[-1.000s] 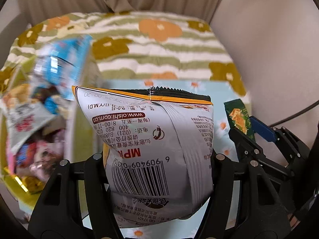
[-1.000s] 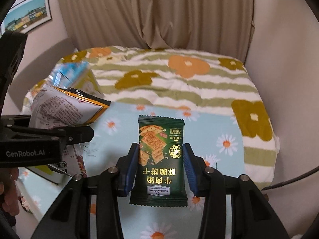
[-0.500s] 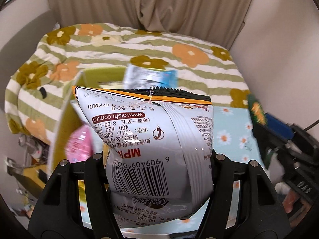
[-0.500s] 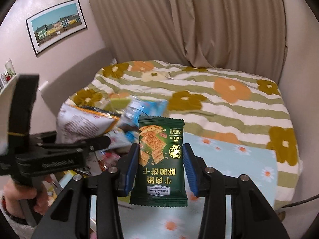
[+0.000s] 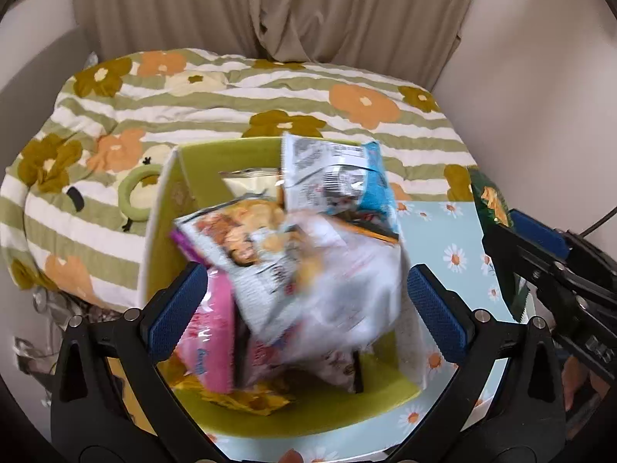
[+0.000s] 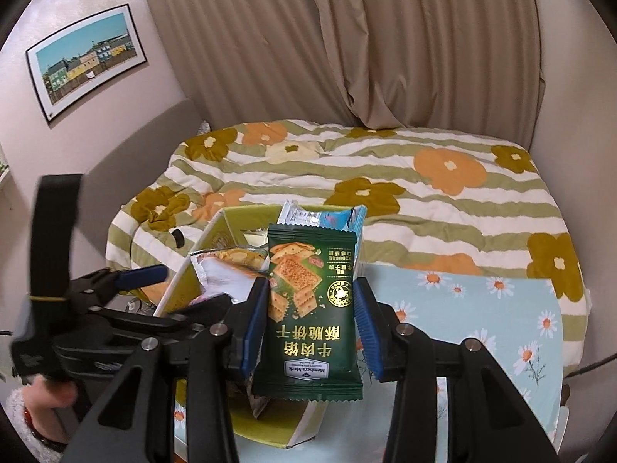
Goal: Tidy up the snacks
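A green cardboard box (image 5: 169, 200) holds several snack bags. My left gripper (image 5: 306, 308) is open above it, jaws wide apart. A white chip bag (image 5: 339, 281), blurred, lies free between the jaws on top of the pile. A blue-and-white bag (image 5: 339, 177) stands at the box's far side. My right gripper (image 6: 310, 320) is shut on a dark green cracker packet (image 6: 312, 308), held upright beside and above the box (image 6: 216, 239). The packet also shows in the left wrist view (image 5: 493, 208) at the right edge.
The box stands on a light blue daisy-print cloth (image 5: 451, 239) over a bed with a green-striped flower quilt (image 5: 231, 96). Curtains (image 6: 347, 38) hang behind and a wall is close on the right. A framed picture (image 6: 85, 58) hangs on the left.
My left gripper has opened and let go of the white chip bag, which has dropped onto the pile in the box. My right gripper has moved closer to the box, still holding the packet.
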{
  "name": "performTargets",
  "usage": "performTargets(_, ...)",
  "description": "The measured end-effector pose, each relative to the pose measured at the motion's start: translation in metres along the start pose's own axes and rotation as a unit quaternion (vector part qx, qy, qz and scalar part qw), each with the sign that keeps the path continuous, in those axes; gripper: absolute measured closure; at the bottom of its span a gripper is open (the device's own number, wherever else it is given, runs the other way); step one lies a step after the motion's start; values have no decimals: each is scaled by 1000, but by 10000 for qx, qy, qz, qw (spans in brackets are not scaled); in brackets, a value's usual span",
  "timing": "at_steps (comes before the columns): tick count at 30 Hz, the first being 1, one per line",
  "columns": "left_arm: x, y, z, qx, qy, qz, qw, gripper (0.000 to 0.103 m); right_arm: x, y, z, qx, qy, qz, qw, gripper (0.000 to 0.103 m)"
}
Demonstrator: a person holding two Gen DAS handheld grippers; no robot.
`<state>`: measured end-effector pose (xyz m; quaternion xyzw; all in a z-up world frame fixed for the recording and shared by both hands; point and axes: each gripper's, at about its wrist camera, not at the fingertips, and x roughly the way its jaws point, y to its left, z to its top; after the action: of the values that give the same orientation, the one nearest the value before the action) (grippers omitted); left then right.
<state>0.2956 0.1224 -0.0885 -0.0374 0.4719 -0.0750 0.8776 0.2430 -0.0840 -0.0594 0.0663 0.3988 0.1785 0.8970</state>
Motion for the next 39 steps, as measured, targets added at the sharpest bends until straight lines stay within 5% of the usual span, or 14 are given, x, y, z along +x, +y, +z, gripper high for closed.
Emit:
performTargets(16,-30,86,-15,-162,-116,288,9994,0,47,68,-4,-11,333,197,9993,59)
performTargets(18,-27,94,-19,-158,-76,350,9992,1,55,72,-8,57,346,176,9992,24)
performTargets(20,-26,100,-23,-150,-61,419,9990,1,53,73,-13,119,213,89,9997,2)
performTargets(28,-33,106,-51,-255,8,578,9980,1,32,74,-32,159,183,-111,9996,1)
performTargets(39,-126,37,-83,48,-974,817,9919,1,-71,68,-50,-89,-477,-523,9975,1)
